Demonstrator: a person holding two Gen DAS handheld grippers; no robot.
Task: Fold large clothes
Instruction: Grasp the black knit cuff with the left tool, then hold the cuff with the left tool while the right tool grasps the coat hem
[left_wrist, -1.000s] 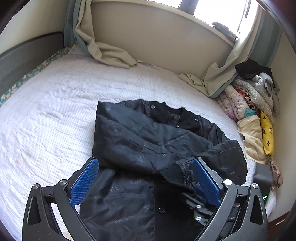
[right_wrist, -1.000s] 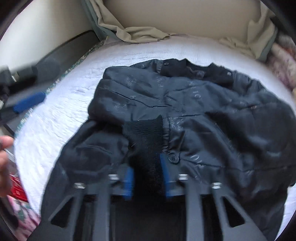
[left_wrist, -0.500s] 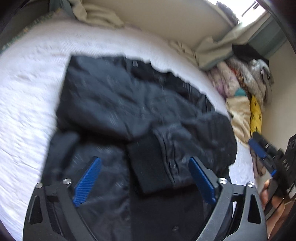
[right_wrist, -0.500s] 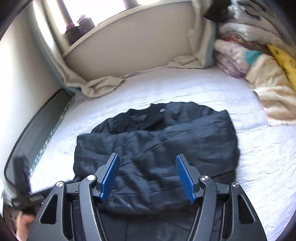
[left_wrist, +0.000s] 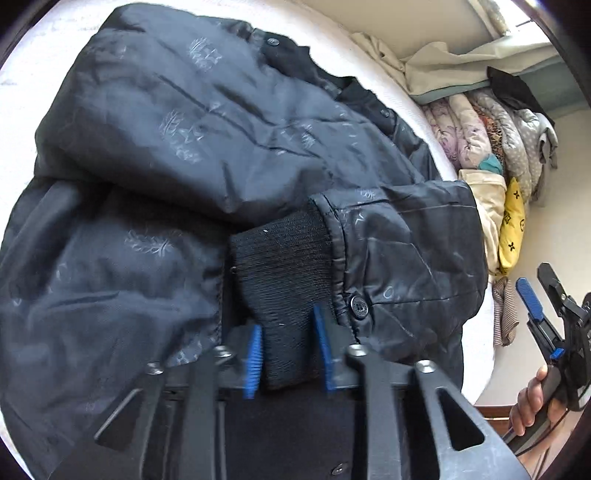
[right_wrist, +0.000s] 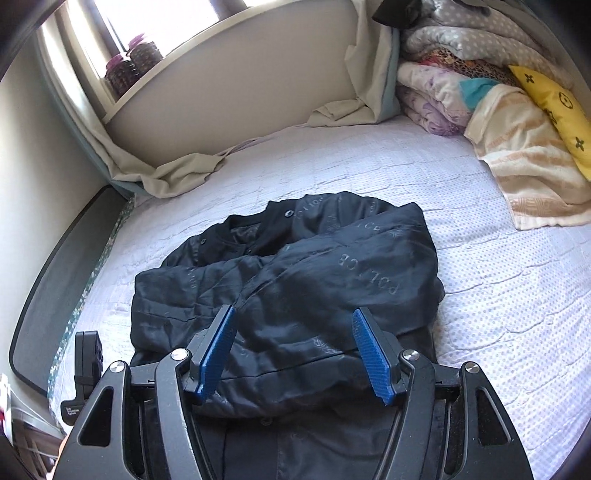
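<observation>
Black padded jacket (left_wrist: 192, 122) lies on the white quilted bed (right_wrist: 498, 258), collar toward the window wall, hem toward the person; both sleeves are folded in across the chest. It sits about mid-bed, well apart from the stack of folded bedding (right_wrist: 480, 85) at the right end. Key relation: the ribbed knit cuff (left_wrist: 284, 280) of the sleeve that comes in from the right lies directly ahead of the left gripper (left_wrist: 288, 350) and runs lengthwise into the gap between its blue pads. The sleeve's long axis runs from there up and right toward the shoulder. The left jaws have just been closing and the cuff is between them; both pads appear to press its sides, so I read this as a grip on the cuff. Left hand is plainly the nearer one. The right gripper (right_wrist: 295, 354) hangs over the jacket's lower half with jaws apart and nothing between the pads; its jaws have been widening slightly. In the left view it appears off the bed's edge, held by a hand (left_wrist: 532, 402). Hard to make out: how deep the cuff sits in the left jaws, since the finger frames cover its end; the hem is cut off below both grippers, and the other sleeve's cuff is not visible.
</observation>
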